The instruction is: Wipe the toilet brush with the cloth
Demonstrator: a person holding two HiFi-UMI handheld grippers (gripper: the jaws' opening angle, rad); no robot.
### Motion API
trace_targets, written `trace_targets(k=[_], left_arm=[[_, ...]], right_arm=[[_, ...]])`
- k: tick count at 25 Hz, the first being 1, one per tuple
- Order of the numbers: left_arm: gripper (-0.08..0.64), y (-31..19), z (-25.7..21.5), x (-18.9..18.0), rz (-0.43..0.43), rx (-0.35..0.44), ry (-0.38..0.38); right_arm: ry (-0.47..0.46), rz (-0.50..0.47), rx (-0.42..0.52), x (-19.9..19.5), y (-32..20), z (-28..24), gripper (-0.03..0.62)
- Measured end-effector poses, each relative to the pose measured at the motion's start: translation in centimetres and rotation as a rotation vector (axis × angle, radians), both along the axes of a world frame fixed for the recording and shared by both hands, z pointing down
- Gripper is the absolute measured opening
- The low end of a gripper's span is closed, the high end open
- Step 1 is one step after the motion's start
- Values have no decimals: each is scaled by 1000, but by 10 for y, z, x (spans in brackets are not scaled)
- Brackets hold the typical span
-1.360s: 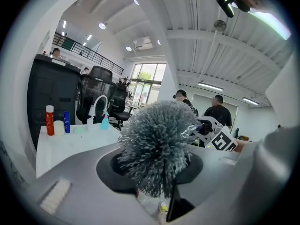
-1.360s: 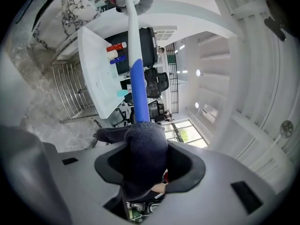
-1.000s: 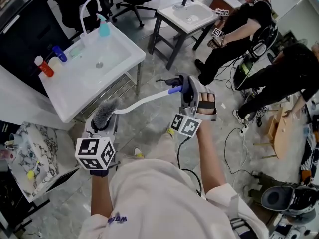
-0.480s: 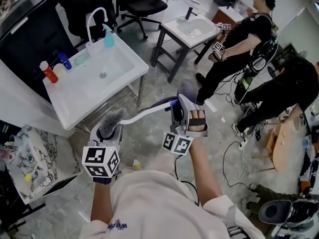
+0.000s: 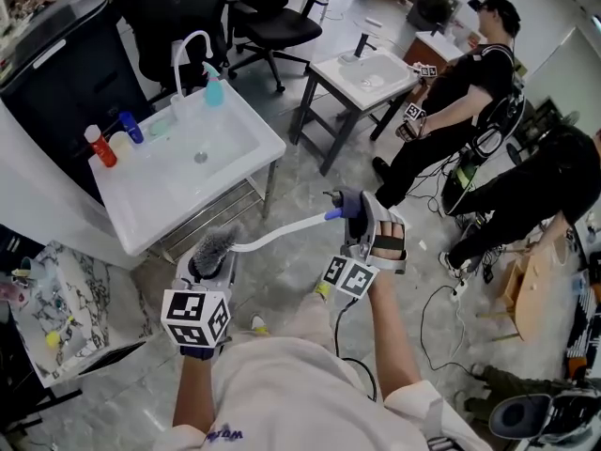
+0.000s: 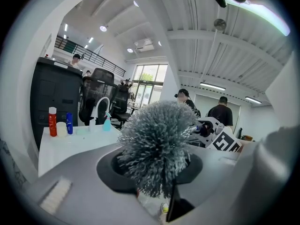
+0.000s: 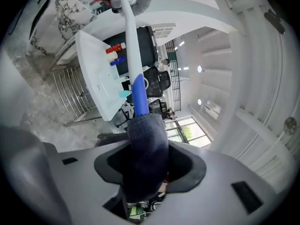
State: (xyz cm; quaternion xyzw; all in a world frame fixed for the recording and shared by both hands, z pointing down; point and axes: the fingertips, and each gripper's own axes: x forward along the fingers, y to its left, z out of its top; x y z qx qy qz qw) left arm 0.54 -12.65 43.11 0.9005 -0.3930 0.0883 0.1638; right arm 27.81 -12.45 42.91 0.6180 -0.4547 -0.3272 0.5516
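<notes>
The toilet brush has a curved white handle [image 5: 282, 230], a grey bristle head [image 5: 215, 245] and a blue end [image 5: 333, 213]. My left gripper [image 5: 211, 263] is shut on the brush just below the head; the bristles [image 6: 157, 144] fill its view. A dark blue cloth [image 5: 352, 205] is wrapped round the blue end of the handle. My right gripper [image 5: 357, 218] holds that cloth [image 7: 146, 149] between its jaws, which are opening slightly while the cloth still fills the gap. The handle [image 7: 132, 46] runs away from the cloth toward the bristle head.
A white sink [image 5: 239, 163] with a red bottle [image 5: 100, 146] and a blue one stands at the upper left. A smaller sink table [image 5: 331, 64] lies beyond it. Two seated people [image 5: 451, 92] and floor cables [image 5: 441, 289] are at the right; a marbled sheet [image 5: 56, 299] at the left.
The right gripper slid the cloth a little along the handle toward the bristle head, then back out. The left gripper and the brush head stayed put.
</notes>
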Motion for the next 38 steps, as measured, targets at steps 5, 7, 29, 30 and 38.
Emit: trace_targets(k=[5, 7, 29, 30, 38], left_arm=[[144, 2, 2, 4, 8, -9, 6], [144, 1, 3, 4, 5, -14, 8], [144, -5, 3, -3, -23, 3, -35], [143, -5, 3, -4, -23, 2, -32], [143, -3, 5, 2, -18, -4, -21]], right_arm=[[0, 7, 20, -8, 1, -4, 170], [-10, -5, 25, -13, 2, -5, 170], [-67, -102, -70, -45, 0, 15, 336], [-56, -78, -80, -35, 0, 17, 337], [-32, 4, -58, -11, 4, 11, 158]])
